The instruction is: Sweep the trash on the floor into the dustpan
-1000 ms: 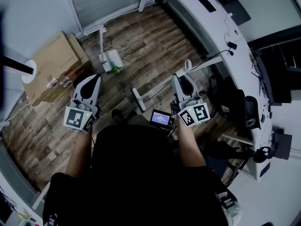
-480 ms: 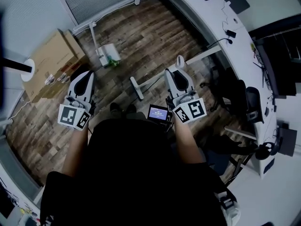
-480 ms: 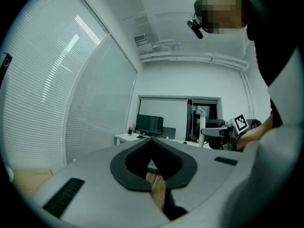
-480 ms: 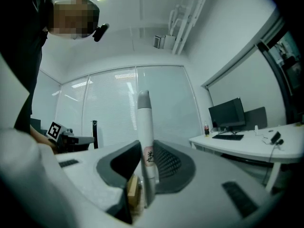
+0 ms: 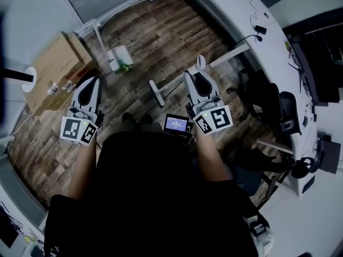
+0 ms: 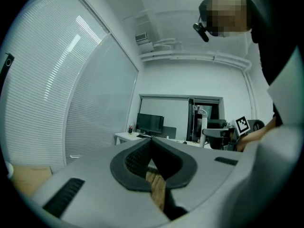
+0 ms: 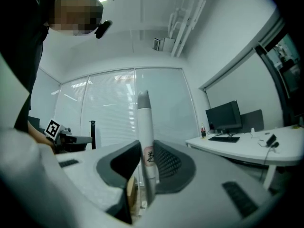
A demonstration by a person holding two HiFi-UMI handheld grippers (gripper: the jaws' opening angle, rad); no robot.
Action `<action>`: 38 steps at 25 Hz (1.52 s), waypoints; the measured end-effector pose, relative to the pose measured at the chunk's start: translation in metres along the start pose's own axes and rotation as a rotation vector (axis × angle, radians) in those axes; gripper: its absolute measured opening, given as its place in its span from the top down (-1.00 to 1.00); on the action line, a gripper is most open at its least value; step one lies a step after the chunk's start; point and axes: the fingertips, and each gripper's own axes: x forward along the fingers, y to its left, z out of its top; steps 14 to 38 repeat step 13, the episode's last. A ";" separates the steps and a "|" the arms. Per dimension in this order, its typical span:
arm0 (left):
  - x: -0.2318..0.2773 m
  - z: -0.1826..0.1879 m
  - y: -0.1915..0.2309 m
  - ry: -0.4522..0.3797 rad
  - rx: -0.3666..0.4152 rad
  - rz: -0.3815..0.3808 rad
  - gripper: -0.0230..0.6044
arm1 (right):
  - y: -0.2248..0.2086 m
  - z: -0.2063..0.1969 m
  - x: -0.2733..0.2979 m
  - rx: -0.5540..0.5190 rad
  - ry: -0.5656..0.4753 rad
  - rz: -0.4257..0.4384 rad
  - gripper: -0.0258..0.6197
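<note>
Wood-plank floor (image 5: 161,36): green trash (image 5: 127,66) lies just beside the upright dustpan (image 5: 118,57), ahead of both tools. The right tool (image 5: 195,78), held level, clamps the broom handle (image 7: 145,127). The left tool (image 5: 92,81), also level, is clenched empty.

- The trash (image 5: 126,66) beside the dustpan (image 5: 117,57) is showing too small to identify.
- The right gripper (image 7: 144,151) is hiding the broom handle (image 7: 144,120) lower down.
- The torso (image 5: 150,186) is covering the floor (image 5: 161,31) beneath.
</note>
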 end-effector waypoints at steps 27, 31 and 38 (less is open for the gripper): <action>0.020 -0.016 -0.029 0.031 -0.021 -0.018 0.94 | -0.032 -0.010 -0.022 0.022 -0.001 -0.017 0.63; 0.020 -0.016 -0.029 0.031 -0.021 -0.018 0.94 | -0.032 -0.010 -0.022 0.022 -0.001 -0.017 0.63; 0.020 -0.016 -0.029 0.031 -0.021 -0.018 0.94 | -0.032 -0.010 -0.022 0.022 -0.001 -0.017 0.63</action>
